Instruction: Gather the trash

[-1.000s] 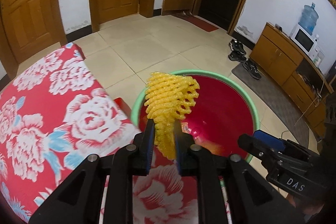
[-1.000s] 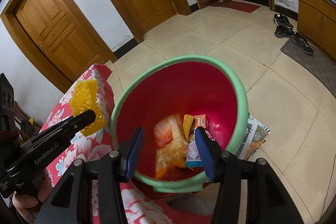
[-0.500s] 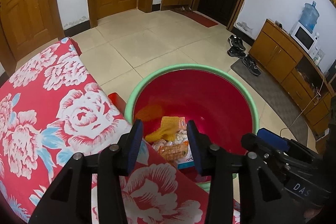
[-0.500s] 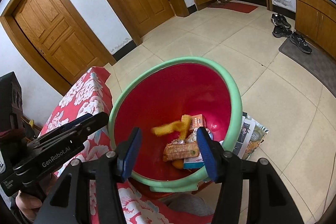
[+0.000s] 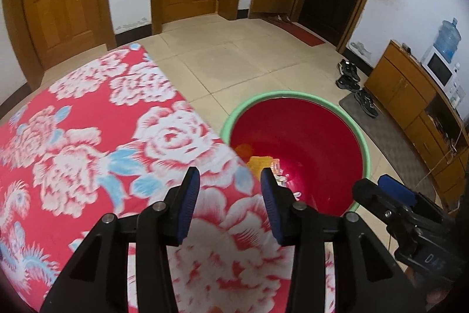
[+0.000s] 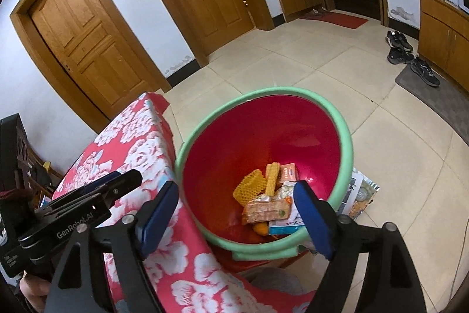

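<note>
A red bin with a green rim (image 6: 346, 137) (image 5: 293, 94) stands on the floor beside the table. In it lie the yellow foam net (image 6: 249, 188), a yellow corn-like piece (image 6: 271, 178), an orange wrapped snack (image 6: 268, 210) and small boxes. My left gripper (image 5: 230, 203) is open and empty above the table's edge, left of the bin. My right gripper (image 6: 234, 220) is open and empty above the bin's near rim. The left gripper also shows in the right wrist view (image 6: 112, 185).
The table wears a red cloth with white flowers (image 5: 88, 137). Printed papers (image 6: 360, 192) lie on the floor by the bin. Shoes (image 5: 351, 78) and a mat lie by a wooden cabinet (image 5: 404, 90). Wooden doors stand at the back.
My left gripper opened and dropped the yellow foam net into the bin, then drew back left over the table. The net now rests among the trash.
</note>
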Demonstrator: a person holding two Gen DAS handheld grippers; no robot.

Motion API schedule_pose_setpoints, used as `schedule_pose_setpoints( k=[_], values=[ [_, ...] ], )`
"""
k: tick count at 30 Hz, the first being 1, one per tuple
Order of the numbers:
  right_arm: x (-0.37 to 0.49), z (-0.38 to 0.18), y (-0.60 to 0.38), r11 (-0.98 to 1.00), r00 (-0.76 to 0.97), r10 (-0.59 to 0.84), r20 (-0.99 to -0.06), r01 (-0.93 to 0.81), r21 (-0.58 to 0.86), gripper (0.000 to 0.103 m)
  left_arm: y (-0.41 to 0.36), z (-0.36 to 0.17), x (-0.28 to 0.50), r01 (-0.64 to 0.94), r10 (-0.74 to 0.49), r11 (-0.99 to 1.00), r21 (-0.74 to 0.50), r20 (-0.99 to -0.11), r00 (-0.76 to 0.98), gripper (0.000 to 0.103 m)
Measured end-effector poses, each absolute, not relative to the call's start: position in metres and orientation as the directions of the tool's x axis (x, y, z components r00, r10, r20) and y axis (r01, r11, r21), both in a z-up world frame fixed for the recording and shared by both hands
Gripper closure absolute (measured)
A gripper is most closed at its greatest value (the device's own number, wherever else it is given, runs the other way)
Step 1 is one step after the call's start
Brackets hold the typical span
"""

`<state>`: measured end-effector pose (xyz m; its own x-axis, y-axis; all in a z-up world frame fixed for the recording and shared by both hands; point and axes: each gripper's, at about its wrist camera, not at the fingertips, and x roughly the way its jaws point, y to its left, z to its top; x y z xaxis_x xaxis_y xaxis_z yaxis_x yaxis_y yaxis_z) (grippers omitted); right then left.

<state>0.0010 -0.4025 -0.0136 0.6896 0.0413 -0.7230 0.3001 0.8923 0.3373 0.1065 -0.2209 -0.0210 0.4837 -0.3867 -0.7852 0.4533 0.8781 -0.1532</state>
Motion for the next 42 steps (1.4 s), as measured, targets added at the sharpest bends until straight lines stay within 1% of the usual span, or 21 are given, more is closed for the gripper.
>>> schedule_pose_setpoints(
  k=[3,8,23,33,42],
  values=[
    [-0.001,-0.008,-0.393,0.899,0.697,0.044,-0.715,0.285,0.333,0.014,-0.205,-0.017,0.104,0.426,-0.367,0.893,-0.145,-0.782,0.504,0.060],
    [-0.005,0.000,-0.375,0.907,0.712,0.052,-0.700,0.260,0.332,0.011,-0.178,-0.010,0.100,0.375,-0.335,0.916,-0.140,-0.781,0.527,0.060],
    [-0.018,0.024,-0.319,0.935,0.747,0.099,-0.658,0.157,0.318,0.009,-0.113,0.004,0.075,0.256,-0.262,0.958,-0.129,-0.757,0.599,0.060],
    [-0.030,0.035,-0.291,0.949,0.763,0.115,-0.636,0.105,0.298,0.009,-0.083,0.012,0.056,0.178,-0.189,0.979,-0.096,-0.740,0.645,0.060],
    [-0.041,0.041,-0.277,0.954,0.775,0.126,-0.619,0.076,0.290,0.008,-0.065,0.017,0.043,0.135,-0.160,0.986,-0.094,-0.730,0.665,0.060]
  ],
)
